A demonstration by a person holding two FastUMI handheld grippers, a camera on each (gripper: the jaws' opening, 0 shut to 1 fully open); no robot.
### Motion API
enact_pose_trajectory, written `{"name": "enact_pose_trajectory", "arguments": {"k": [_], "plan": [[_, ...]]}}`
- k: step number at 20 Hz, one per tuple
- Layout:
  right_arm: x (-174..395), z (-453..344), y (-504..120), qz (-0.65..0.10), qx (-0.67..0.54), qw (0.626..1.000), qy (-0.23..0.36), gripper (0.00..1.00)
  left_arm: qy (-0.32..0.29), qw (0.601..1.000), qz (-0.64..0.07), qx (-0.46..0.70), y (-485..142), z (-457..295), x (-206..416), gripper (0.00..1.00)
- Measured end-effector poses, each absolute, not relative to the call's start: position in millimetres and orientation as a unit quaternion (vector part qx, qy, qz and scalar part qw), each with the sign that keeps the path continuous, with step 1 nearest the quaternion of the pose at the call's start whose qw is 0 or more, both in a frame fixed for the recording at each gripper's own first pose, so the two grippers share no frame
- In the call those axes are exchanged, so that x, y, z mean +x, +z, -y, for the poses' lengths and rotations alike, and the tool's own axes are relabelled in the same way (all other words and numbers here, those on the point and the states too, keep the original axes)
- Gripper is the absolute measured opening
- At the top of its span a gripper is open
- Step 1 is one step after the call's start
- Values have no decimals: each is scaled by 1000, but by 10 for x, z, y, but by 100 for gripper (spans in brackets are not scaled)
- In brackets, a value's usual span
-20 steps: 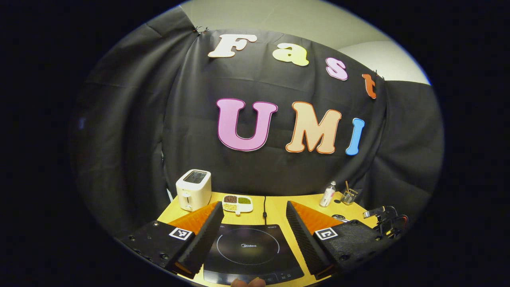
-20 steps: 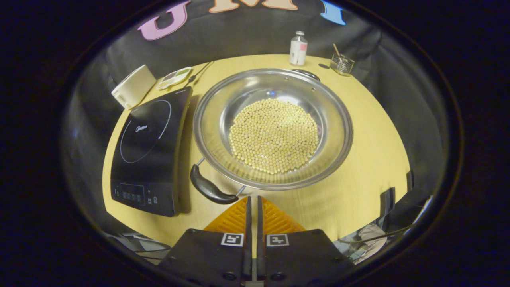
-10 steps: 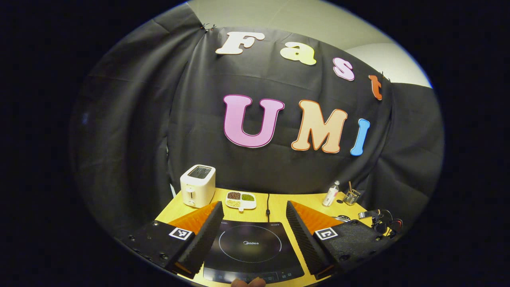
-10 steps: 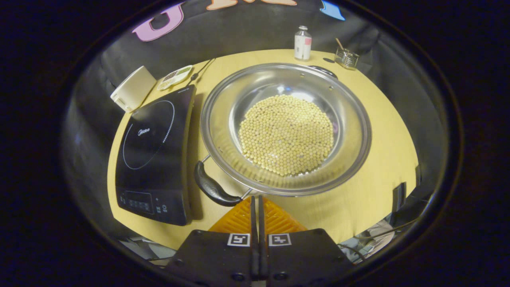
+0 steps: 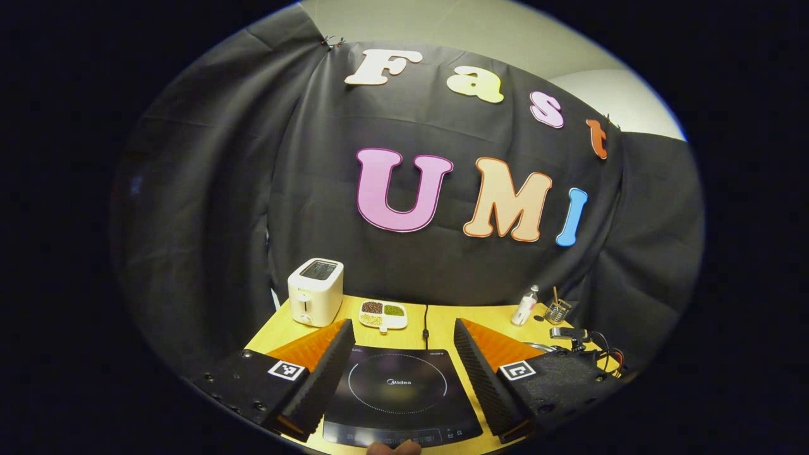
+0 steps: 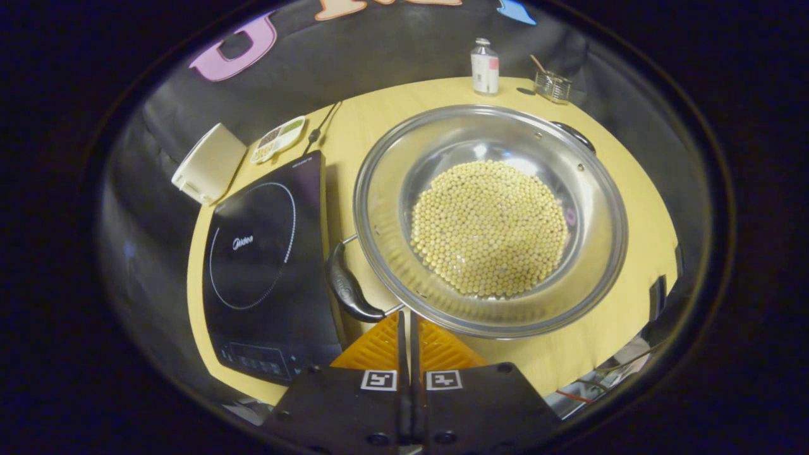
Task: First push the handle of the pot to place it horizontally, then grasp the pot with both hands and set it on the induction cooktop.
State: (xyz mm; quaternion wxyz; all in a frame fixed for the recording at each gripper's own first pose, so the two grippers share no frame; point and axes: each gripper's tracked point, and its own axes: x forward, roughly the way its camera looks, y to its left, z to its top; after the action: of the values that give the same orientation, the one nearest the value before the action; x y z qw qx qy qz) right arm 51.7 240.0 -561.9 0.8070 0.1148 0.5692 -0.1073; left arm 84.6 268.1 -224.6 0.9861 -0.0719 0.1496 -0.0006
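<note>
1. Broadly, table (image 6: 632, 208): carries induction cooktop (image 6: 265, 265), pot (image 6: 490, 218) just beside it.
2. Pot: steel, holds beans; black handle (image 6: 347, 287) faces cooktop.
3. Right gripper (image 6: 407, 325): jaws closed, empty, tips at handle. Risk: tip slipping off, jolting beans.
4. Left gripper (image 5: 401, 354): jaws wide, empty, above cooktop.

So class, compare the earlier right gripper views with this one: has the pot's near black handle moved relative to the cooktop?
Yes. The handle has swung toward the cooktop, now lying along its edge.
</note>
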Motion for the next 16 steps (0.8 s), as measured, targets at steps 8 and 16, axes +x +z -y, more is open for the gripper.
{"name": "enact_pose_trajectory", "arguments": {"k": [8,16], "plan": [[692,-2564,-5649,-557,161,802,-144,2,15,985,-155,-80,-2304,-2782,781,96],[753,-2516,-5312,-516,184,831,-102,0,-7,984,-161,-82,-2339,-2508,816,96]]}}
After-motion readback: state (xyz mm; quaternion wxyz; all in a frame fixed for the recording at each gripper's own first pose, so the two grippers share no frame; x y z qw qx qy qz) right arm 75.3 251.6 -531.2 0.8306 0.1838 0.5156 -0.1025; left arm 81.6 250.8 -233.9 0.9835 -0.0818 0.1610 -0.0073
